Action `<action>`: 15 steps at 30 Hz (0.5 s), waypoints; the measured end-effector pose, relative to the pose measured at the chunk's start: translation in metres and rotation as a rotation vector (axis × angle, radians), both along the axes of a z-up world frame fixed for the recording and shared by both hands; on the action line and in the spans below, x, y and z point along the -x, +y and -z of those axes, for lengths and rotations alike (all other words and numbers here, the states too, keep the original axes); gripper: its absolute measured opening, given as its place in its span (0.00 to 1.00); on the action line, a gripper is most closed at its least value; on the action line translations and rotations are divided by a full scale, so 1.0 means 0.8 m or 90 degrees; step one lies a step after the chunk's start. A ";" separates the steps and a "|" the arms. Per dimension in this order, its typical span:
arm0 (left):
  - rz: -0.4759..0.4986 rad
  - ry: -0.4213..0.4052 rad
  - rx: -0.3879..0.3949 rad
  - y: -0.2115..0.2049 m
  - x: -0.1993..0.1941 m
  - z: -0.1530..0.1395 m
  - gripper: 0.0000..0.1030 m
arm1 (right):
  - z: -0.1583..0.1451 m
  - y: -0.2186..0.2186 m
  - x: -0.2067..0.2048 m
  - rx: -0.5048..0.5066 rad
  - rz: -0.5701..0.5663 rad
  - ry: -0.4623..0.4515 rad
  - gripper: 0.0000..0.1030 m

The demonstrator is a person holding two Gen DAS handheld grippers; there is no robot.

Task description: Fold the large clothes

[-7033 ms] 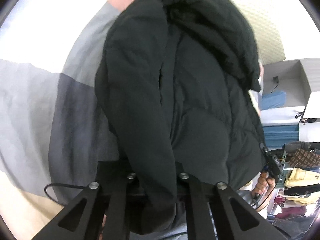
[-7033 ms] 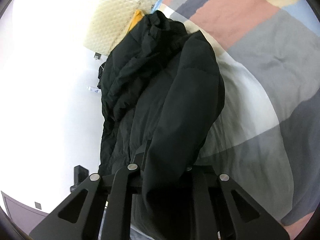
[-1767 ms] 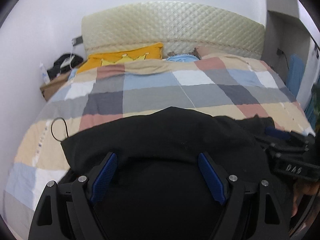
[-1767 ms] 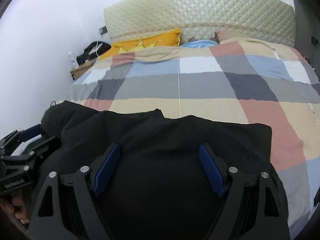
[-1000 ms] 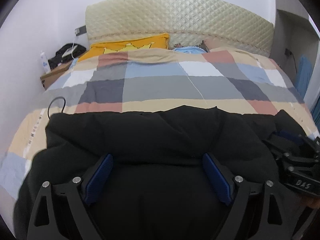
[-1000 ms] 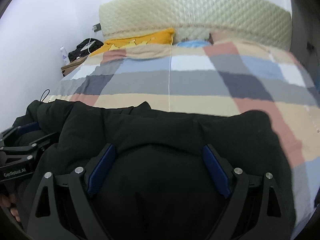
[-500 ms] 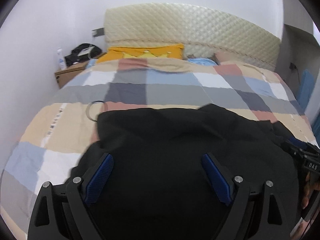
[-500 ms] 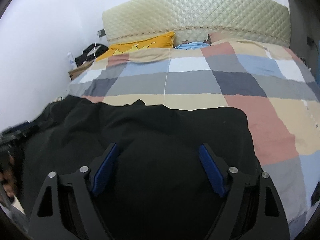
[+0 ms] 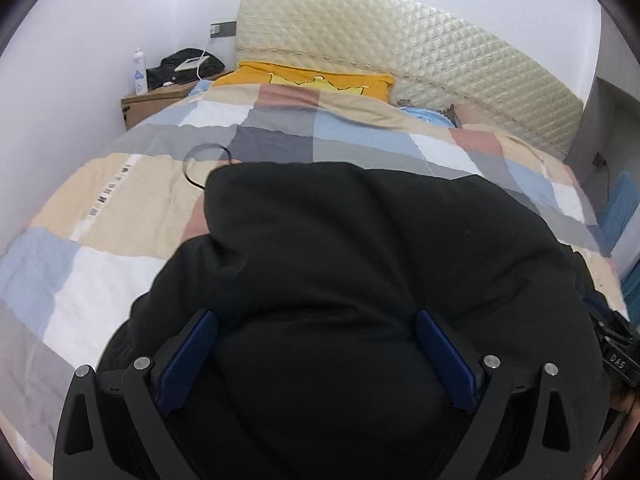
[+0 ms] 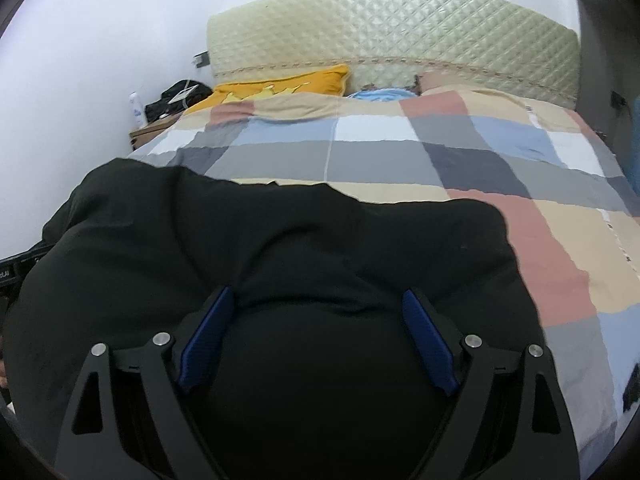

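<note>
A black puffer jacket [image 9: 360, 248] lies bunched on the near part of the bed, filling the lower half of both views; it also shows in the right wrist view [image 10: 280, 248]. My left gripper [image 9: 316, 320] is open, its blue pads [image 9: 192, 352] spread wide with the jacket's bulk between and under them. My right gripper [image 10: 318, 300] is open in the same way, blue pads [image 10: 428, 344] apart over the jacket. The right gripper's body shows at the right edge of the left wrist view [image 9: 612, 344].
The checked quilt [image 9: 120, 200] covers the bed. A yellow pillow [image 9: 320, 80] and a quilted cream headboard [image 9: 420, 48] are at the far end. A nightstand [image 9: 152, 100] with a bottle and a black bag stands at the far left. A black cord loop [image 9: 200, 160] lies on the quilt.
Earlier both grippers were shut on the hanging jacket; they have laid it on the bed and opened. In the last second the jacket has settled and both views have shifted slightly over it.
</note>
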State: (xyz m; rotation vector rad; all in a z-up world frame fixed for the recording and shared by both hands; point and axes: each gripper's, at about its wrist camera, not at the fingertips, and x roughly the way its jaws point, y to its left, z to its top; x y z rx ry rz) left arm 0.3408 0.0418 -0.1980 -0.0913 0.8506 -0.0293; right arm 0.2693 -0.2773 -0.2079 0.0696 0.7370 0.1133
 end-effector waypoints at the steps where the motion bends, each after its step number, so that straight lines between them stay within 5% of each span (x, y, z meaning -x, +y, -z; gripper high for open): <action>1: -0.003 -0.008 -0.014 -0.003 0.003 -0.005 0.97 | -0.005 0.001 0.004 0.002 0.007 -0.003 0.84; 6: -0.021 -0.020 -0.016 0.000 0.030 -0.034 0.96 | -0.045 0.002 0.044 -0.031 -0.025 -0.039 0.84; 9: -0.034 -0.049 0.026 0.006 0.064 -0.078 0.96 | -0.082 -0.002 0.074 -0.053 -0.012 -0.059 0.84; 15: -0.047 -0.137 -0.004 -0.002 0.146 -0.184 0.96 | -0.191 -0.003 0.147 -0.051 0.011 -0.154 0.89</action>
